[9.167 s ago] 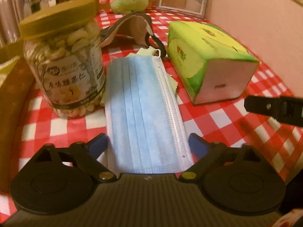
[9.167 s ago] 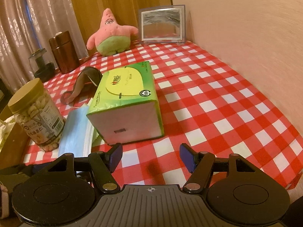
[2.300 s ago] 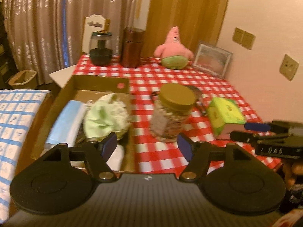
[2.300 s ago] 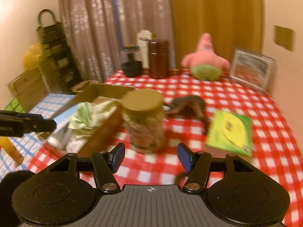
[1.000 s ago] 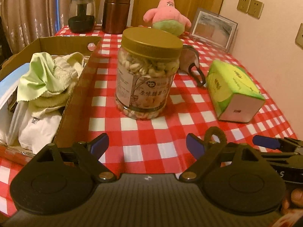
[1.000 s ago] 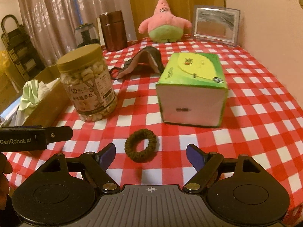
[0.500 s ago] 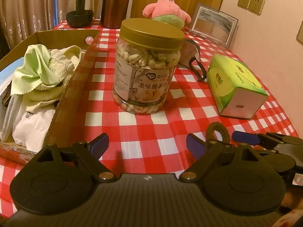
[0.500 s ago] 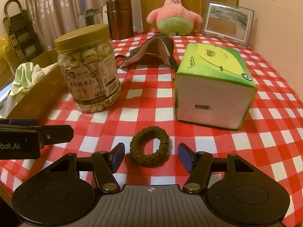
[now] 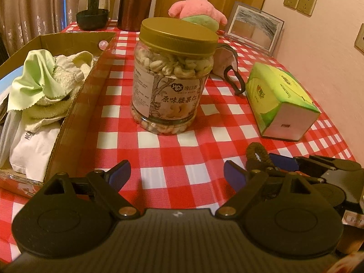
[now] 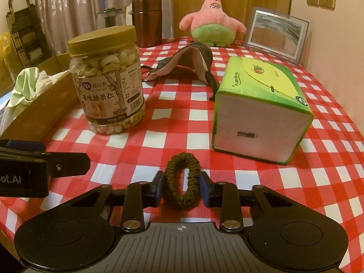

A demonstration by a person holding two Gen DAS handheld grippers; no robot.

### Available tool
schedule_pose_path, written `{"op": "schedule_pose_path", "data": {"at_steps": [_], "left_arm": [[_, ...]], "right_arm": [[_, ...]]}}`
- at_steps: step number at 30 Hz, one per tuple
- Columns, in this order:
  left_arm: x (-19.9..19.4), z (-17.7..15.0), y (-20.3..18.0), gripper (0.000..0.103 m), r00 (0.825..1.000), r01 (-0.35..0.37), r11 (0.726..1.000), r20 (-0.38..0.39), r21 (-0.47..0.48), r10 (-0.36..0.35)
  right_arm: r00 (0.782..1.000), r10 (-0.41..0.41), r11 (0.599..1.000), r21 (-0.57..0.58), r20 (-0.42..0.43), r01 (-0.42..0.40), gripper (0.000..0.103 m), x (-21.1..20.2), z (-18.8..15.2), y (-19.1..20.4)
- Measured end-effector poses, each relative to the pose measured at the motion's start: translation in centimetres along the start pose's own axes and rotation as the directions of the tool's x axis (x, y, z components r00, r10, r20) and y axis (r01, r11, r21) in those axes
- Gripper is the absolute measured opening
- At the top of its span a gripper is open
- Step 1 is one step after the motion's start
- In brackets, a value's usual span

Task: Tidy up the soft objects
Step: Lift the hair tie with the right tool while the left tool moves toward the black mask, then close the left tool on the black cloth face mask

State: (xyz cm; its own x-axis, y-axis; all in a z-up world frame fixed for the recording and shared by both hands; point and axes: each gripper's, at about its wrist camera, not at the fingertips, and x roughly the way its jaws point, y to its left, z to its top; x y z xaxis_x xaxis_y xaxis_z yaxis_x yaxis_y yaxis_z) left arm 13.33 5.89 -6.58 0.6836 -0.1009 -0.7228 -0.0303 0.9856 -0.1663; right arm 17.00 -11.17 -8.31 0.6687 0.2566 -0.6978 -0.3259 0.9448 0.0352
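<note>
My right gripper (image 10: pixel 181 186) is shut on a dark olive hair tie (image 10: pixel 182 179), squeezed into an upright oval near the table's front edge. The hair tie (image 9: pixel 257 152) and the right gripper (image 9: pixel 273 160) also show at the right of the left wrist view. My left gripper (image 9: pixel 176 174) is open and empty, low over the checked cloth. A cardboard box (image 9: pixel 75 104) at the left holds a pale green cloth (image 9: pixel 38 72), towels and a white pouch. A grey-pink eye mask (image 10: pixel 191 61) lies behind the jar. A pink starfish plush (image 10: pixel 213 20) sits at the back.
A cashew jar (image 9: pixel 173 77) stands mid-table next to the box. A green tissue box (image 10: pixel 261 111) lies to the right. A picture frame (image 10: pixel 277 34), a brown canister (image 10: pixel 146 20) and a glass pot (image 9: pixel 92 11) stand at the back. The wall is close on the right.
My right gripper has closed on the hair tie, which lay flat between the open fingers half a second ago. My left gripper has stayed open and barely moved.
</note>
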Motion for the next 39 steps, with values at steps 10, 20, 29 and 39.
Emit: {"op": "schedule_pose_path", "data": {"at_steps": [10, 20, 29, 39], "left_arm": [[-0.2, 0.1, 0.1, 0.087, 1.0, 0.017, 1.0, 0.009, -0.006, -0.017], [-1.9, 1.4, -1.1, 0.087, 0.998, 0.051, 0.998, 0.034, 0.03, -0.052], [-5.8, 5.2, -2.9, 0.086, 0.992, 0.094, 0.981, 0.071, 0.172, -0.107], [-6.9, 13.0, -4.5, 0.086, 0.983, 0.156, 0.928, 0.042, 0.338, -0.18]], "right_arm": [[1.0, 0.001, 1.0, 0.005, 0.007, -0.001, 0.017, -0.5, 0.0, -0.1], [0.998, 0.038, 0.999, 0.037, 0.055, -0.04, 0.017, -4.1, 1.5, -1.2], [0.991, 0.097, 0.995, 0.018, 0.096, -0.099, 0.017, -7.9, 5.6, -3.6], [0.988, 0.129, 0.988, -0.091, 0.082, -0.121, 0.017, -8.7, 11.8, -7.5]]}}
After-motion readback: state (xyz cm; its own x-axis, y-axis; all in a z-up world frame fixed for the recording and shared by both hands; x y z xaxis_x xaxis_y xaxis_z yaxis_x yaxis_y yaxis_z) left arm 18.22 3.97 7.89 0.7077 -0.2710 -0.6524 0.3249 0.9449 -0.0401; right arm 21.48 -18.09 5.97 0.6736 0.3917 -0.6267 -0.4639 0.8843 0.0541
